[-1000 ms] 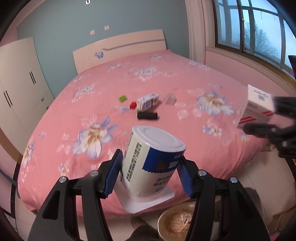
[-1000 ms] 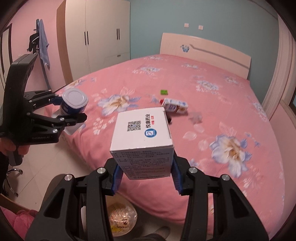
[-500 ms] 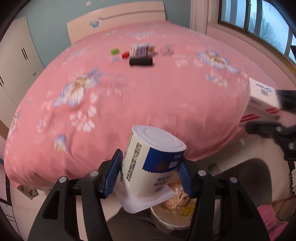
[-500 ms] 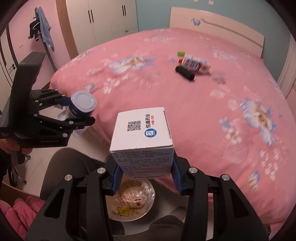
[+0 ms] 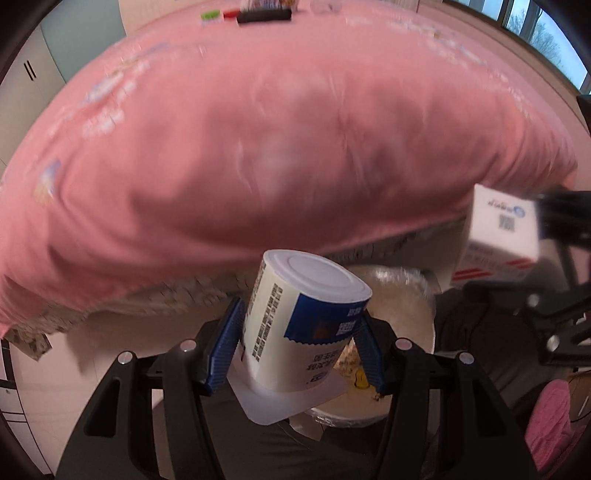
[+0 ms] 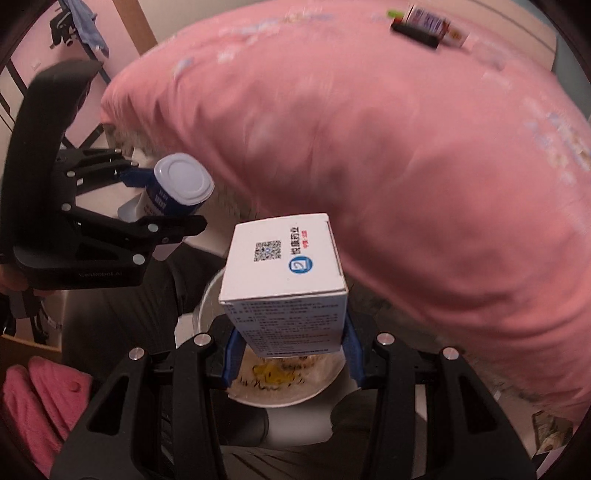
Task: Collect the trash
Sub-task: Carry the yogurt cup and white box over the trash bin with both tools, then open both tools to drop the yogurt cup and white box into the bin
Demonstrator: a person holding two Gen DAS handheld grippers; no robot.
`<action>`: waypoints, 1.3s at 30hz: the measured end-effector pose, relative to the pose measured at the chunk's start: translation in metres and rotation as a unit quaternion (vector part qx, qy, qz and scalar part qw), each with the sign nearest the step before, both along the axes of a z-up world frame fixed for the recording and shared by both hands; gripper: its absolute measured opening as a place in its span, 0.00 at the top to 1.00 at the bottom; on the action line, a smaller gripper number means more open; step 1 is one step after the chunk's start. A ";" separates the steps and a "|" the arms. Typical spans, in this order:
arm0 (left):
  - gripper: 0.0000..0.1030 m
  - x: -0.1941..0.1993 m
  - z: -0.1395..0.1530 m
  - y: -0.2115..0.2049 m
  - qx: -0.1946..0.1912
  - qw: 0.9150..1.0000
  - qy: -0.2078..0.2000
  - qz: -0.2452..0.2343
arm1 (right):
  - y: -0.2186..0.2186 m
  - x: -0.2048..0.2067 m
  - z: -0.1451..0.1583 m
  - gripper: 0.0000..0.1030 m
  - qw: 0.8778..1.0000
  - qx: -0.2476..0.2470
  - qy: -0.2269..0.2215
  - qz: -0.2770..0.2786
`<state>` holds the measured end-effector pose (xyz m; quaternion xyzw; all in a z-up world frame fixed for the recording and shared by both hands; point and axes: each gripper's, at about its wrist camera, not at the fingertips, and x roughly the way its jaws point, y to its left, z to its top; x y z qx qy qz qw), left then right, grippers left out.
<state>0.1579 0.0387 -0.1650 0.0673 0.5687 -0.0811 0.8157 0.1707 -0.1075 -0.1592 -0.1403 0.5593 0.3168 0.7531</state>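
Note:
My left gripper [image 5: 295, 347] is shut on a white and blue paper cup [image 5: 303, 317], held tilted above the round trash bin [image 5: 410, 295] on the floor by the bed. My right gripper [image 6: 290, 354] is shut on a white medicine box [image 6: 284, 273], held right over the same bin [image 6: 288, 391], which has food scraps inside. The cup [image 6: 177, 188] and left gripper [image 6: 162, 199] show at the left in the right wrist view; the box [image 5: 498, 236] shows at the right in the left wrist view.
The pink flowered bed [image 5: 258, 129] fills the space beyond the bin. On it far off lie a black bar [image 6: 415, 35], a small carton [image 6: 436, 22] and green and red bits [image 5: 212, 14]. A pink slipper [image 6: 40, 402] lies at lower left.
Both grippers have dropped and tilted down from above the bed to the bin beside it, still holding the cup and the box. The bin now sits right under them.

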 end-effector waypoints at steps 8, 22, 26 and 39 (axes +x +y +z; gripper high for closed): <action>0.42 -0.002 -0.054 -0.010 -0.002 0.999 0.054 0.000 | 0.009 -0.008 -0.060 0.55 0.998 -0.022 0.061 0.002; 0.42 0.007 -0.133 -0.018 -0.027 0.990 0.139 0.009 | 0.017 -0.021 -0.146 0.55 0.985 -0.062 0.163 -0.007; 0.42 0.013 -0.154 -0.015 -0.042 0.986 0.161 0.025 | 0.026 -0.022 -0.167 0.55 0.979 -0.075 0.191 -0.011; 0.42 0.025 -0.220 -0.015 -0.071 0.968 0.230 0.076 | 0.043 -0.016 -0.219 0.55 0.956 -0.077 0.275 -0.066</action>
